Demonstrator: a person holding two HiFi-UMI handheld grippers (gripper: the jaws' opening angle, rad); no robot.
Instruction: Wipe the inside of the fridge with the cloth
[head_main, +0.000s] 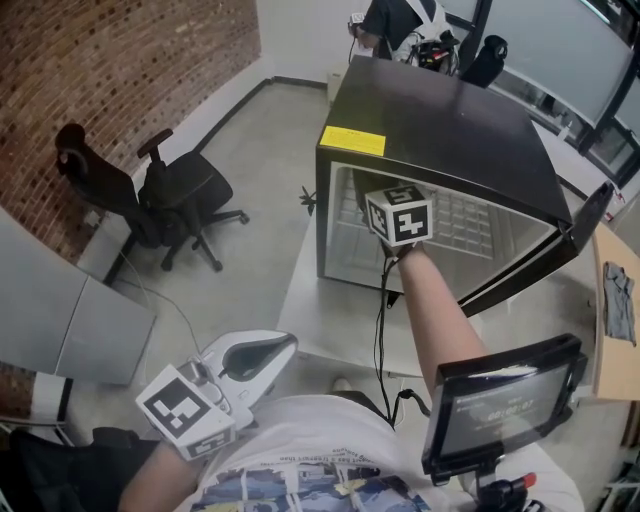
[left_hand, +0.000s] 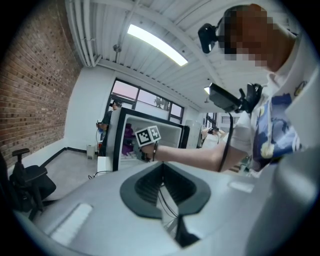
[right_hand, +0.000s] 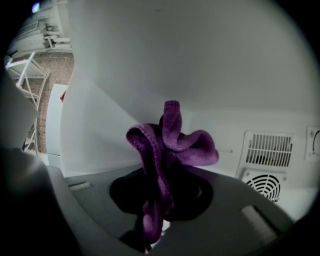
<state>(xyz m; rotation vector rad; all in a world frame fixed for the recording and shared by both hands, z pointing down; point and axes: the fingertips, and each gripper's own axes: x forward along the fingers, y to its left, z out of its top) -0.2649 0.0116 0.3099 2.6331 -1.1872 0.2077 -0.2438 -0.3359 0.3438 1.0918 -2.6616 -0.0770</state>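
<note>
I log a low pale table (head_main: 320, 325) on the grey floor (head_main: 260, 170); the black fridge (head_main: 440, 120) stands on its far part, door swung open, with a bare strip of surface in front. A black office chair (head_main: 175, 195) stands on the same floor, well apart to the left. At the right edge a wooden table (head_main: 612, 370) carries a grey folded item (head_main: 620, 300).

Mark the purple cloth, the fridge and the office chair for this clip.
purple cloth (right_hand: 172, 142), right gripper view, bunched upper fold.
fridge (head_main: 450, 130), head view, black top panel.
office chair (head_main: 190, 182), head view, seat cushion.
</note>
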